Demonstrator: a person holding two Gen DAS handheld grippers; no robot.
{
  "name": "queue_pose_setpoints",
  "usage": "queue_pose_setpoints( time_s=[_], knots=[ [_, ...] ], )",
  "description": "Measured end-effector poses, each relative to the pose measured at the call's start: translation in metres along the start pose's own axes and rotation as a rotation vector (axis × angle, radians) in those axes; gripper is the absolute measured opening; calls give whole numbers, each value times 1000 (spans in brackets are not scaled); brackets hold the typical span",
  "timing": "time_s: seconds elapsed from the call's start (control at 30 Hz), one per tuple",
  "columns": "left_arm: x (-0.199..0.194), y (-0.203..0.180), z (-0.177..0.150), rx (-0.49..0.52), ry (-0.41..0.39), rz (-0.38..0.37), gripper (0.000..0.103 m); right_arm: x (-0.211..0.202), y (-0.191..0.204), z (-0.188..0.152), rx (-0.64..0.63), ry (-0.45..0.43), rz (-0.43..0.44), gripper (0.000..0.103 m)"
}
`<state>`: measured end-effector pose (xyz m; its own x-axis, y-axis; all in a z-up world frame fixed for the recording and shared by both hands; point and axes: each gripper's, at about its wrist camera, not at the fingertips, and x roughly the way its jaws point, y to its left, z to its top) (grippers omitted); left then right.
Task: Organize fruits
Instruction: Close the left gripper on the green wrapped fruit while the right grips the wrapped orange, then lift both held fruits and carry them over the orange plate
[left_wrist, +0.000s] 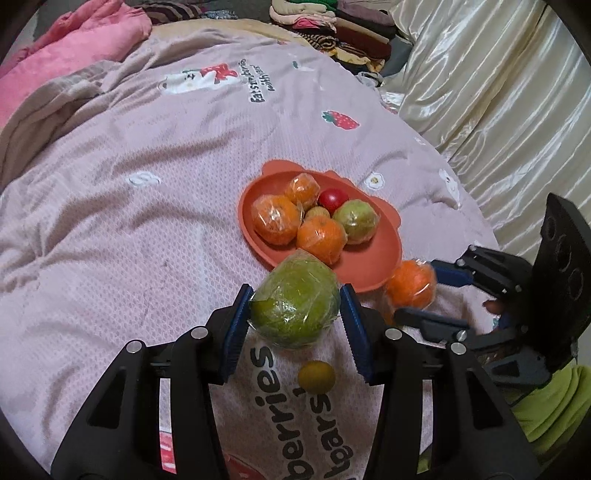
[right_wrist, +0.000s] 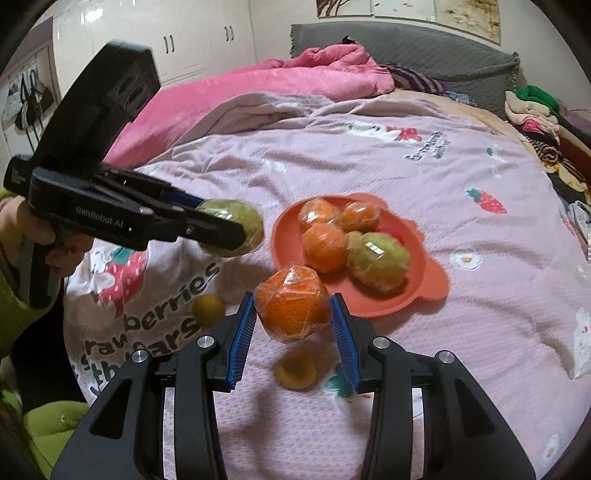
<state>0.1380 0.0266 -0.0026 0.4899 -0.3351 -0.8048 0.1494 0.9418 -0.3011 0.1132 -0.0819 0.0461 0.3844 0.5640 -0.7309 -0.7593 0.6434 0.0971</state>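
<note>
Left wrist view: left gripper (left_wrist: 295, 314) lifted clear of the bed, jaws pinching a green, film-wrapped, pear-like fruit (left_wrist: 295, 304) across its widest part, blue ribbed pads (left_wrist: 236, 325) pressed flat to both flanks, probably so the slick wrap cannot slide. Just beyond, an orange-red plastic plate with small ear-shaped tabs (left_wrist: 369, 266) resting on the pink strawberry-print quilt (left_wrist: 129, 221), already loaded with three wrapped oranges, a wrapped green fruit, a small red fruit and one small greenish one half hidden among them. To the right, right gripper (left_wrist: 424, 295) with jaws closed on a wrapped orange (left_wrist: 410, 284), held beside the plate's near rim. Directly under the left jaws, a small yellow-green round fruit (left_wrist: 316, 376) loose on the quilt. Right wrist view: same wrapped orange (right_wrist: 291, 306) clamped at mid-height between the blue pads, off the quilt, plate just past it; another small yellowish fruit (right_wrist: 295, 369), blurred, on the quilt below. Left gripper at the upper left, held by a hand (right_wrist: 40, 236) in a lime-green sleeve. Both carried fruits aimed at the plate, seemingly for a paired drop into the free space along its near edge; two small fruits left to gather.
</note>
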Motion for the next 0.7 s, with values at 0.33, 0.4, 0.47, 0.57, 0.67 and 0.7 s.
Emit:
queue_pose_setpoints(
  time_s=[0.33,0.4,0.47,0.57,0.67,0.7],
  knots=[
    [2,-9,17,15,-30,41,40,-14,-26,9,39,-46,-52,40],
    [3,-11,19,22,-37,58,40,-16,-30,11,45,-52,-58,40],
    [6,-13,22,30,-42,81,40,-16,-33,11,50,-55,-61,40],
    [12,-13,27,29,-45,97,40,-14,-36,12,56,-55,-62,40],
    [18,-16,30,34,-51,120,40,-12,-37,11,59,-51,-61,40],
    [20,-17,30,38,-50,124,40,-11,-38,11,60,-50,-60,40]
  ],
)
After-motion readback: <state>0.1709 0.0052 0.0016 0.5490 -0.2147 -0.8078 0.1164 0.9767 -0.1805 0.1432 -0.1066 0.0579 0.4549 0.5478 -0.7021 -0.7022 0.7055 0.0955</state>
